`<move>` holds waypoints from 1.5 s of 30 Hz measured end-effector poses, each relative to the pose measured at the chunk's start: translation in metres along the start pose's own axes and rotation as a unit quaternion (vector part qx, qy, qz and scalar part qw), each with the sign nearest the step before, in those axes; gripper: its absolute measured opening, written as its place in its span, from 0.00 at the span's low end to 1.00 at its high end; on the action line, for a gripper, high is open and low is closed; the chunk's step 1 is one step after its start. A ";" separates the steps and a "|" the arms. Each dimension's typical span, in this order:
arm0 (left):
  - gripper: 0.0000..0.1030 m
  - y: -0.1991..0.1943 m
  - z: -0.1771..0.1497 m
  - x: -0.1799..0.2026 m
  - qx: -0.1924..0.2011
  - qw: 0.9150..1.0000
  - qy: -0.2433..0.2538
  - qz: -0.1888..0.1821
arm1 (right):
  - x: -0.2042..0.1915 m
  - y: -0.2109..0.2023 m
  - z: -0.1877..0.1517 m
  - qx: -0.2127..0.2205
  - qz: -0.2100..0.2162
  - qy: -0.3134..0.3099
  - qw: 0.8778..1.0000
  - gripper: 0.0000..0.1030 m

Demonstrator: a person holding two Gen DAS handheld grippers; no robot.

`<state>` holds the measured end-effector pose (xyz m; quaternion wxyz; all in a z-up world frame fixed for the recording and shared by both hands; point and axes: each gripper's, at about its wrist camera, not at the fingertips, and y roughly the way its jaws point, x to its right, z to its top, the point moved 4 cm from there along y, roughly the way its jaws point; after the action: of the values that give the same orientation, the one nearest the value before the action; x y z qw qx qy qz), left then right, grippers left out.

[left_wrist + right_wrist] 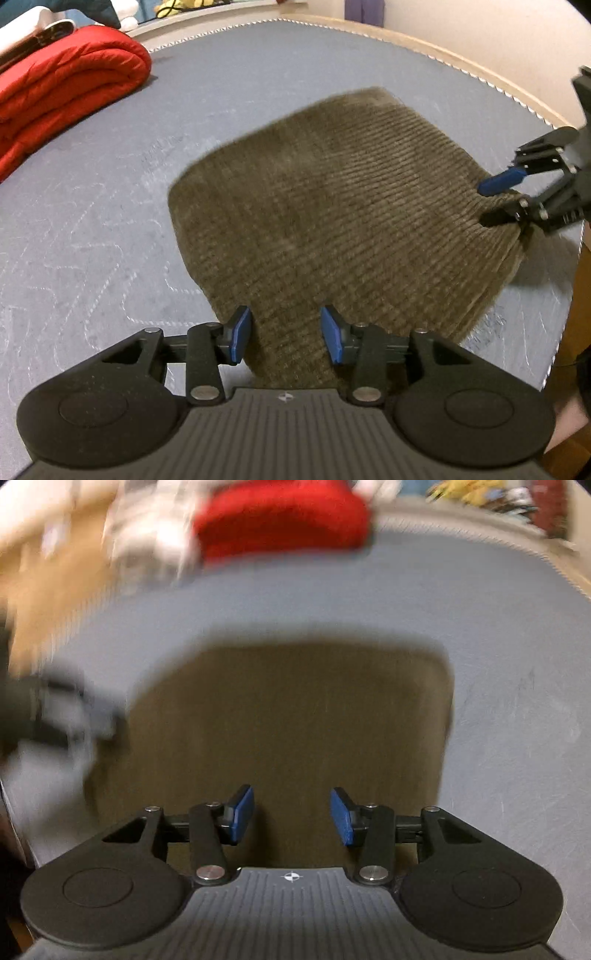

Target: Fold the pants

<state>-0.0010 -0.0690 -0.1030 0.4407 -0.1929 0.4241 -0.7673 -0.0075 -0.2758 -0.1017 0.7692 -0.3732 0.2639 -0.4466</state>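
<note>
**Both tools open over folded pants**

The left tool (286,334) gapes open, straddling the near corner of the olive corduroy pants (332,206) on the mattress (92,221). The right tool (291,816), blurred, seems open at their edge. A red blanket (62,85) lies beyond the pants.

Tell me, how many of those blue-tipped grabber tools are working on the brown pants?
2. The left gripper straddles the pants' near end; the right gripper is at their right edge. Both stand open.
</note>
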 end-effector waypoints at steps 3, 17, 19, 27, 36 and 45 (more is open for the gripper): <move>0.46 -0.005 -0.002 0.006 -0.023 1.000 -0.006 0.012 | 0.001 -0.017 -0.010 0.003 -0.002 0.025 1.000 0.47; 1.00 -0.154 0.018 0.022 0.110 0.976 -0.145 0.121 | -0.036 -0.121 -0.004 0.092 -0.126 0.155 0.976 0.84; 1.00 -0.177 0.018 0.025 0.148 0.965 -0.174 0.130 | -0.047 -0.147 -0.002 0.151 -0.132 0.167 0.965 0.87; 1.00 -0.191 0.007 0.050 0.144 0.955 -0.205 0.159 | -0.079 -0.168 -0.020 0.257 -0.151 0.175 0.938 0.99; 1.00 -0.103 -0.042 0.062 0.149 0.953 -0.215 0.153 | -0.069 -0.118 -0.032 0.195 -0.165 0.206 0.945 0.99; 1.00 -0.054 -0.044 0.051 0.074 0.953 -0.262 0.132 | -0.070 -0.086 -0.052 0.171 -0.183 0.213 0.945 0.99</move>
<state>-0.0858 -0.0774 -0.0870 0.6467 -0.2964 0.2574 -0.6540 -0.1209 -0.2596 -0.0571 0.6524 -0.1747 0.2683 -0.6869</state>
